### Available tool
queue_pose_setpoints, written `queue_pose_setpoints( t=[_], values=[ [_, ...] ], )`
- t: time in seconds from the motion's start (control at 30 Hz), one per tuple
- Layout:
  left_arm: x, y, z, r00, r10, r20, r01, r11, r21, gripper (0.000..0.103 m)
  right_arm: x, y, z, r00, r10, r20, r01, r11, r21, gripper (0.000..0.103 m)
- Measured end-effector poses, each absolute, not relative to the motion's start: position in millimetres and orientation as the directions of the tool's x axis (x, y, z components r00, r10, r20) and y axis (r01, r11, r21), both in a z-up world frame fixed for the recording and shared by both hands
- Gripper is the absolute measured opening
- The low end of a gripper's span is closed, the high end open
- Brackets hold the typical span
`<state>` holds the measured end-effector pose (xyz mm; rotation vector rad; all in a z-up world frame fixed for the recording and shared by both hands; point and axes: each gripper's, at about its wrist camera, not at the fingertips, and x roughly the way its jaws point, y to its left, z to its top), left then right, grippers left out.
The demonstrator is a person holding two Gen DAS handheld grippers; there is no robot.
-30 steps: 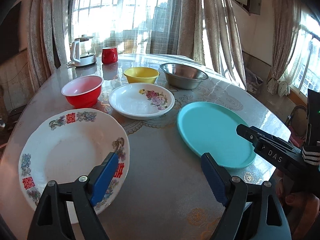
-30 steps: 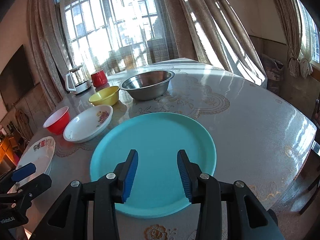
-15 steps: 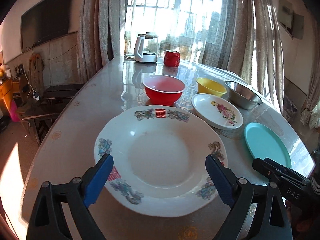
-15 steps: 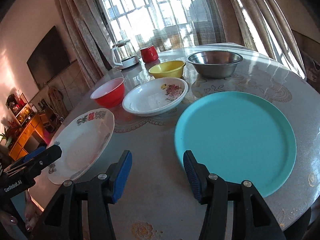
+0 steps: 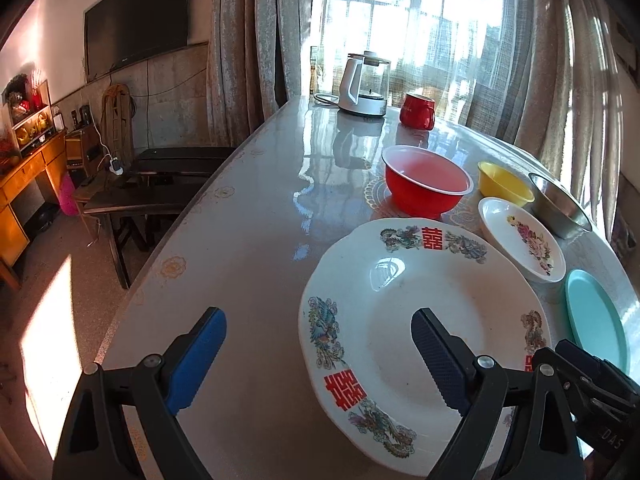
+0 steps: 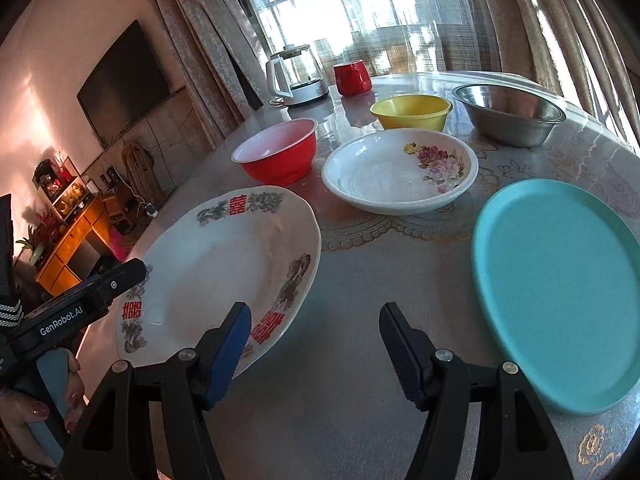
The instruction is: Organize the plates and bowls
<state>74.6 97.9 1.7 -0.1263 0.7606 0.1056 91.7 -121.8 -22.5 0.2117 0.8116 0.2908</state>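
Left claw (image 5: 316, 354) spread wide, nothing gripped; its left pad hangs over bare tabletop (image 5: 240, 240), its right pad over the big plate (image 5: 400, 320). Right claw (image 6: 316, 344) jaws opening, nothing between them but tabletop; its left pad overlaps the big plate's near rim in view, contact unclear.

Big plate: white, red characters and dragon prints on rim, lies flat near the tabletop's front edge, between the two claws. Teal plate (image 6: 560, 292) to its right, apart from it, flat, empty. Floral dish (image 6: 400, 170) behind, between the two plates, not touching either. Red bowl (image 6: 278, 150) left of the dish, just behind the big plate. Yellow bowl (image 6: 412, 110) behind the dish. Steel bowl (image 6: 508, 114) right of the yellow one. All upright, nothing stacked.

Far end: kettle (image 6: 294, 76) and red mug (image 6: 352, 76) side by side by the curtains (image 6: 200, 40).

Person's hand (image 6: 36, 412) on the left claw's handle, bottom left of the right wrist view. TV (image 5: 136, 12) on the wall, bench (image 5: 160, 184) beside the tabletop.
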Motion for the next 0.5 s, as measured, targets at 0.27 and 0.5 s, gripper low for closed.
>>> queue_pose_setpoints(
  t=[0.27,0.5],
  values=[
    [86.2,103.2,-7.8,0.706,0.038,-0.707,-0.139,0.987,-0.086,0.094,108.7,-105.3,-29.8,0.632,0.357,-0.688,-0.185,0.931,0.313,0.068],
    [90.6,102.3,-11.7,0.713,0.006,-0.701,-0.110,0.989,-0.103,0.094,118.6,-95.7,-37.0,0.634,0.375,-0.676,-0.202,0.924,0.323,0.068]
  ],
)
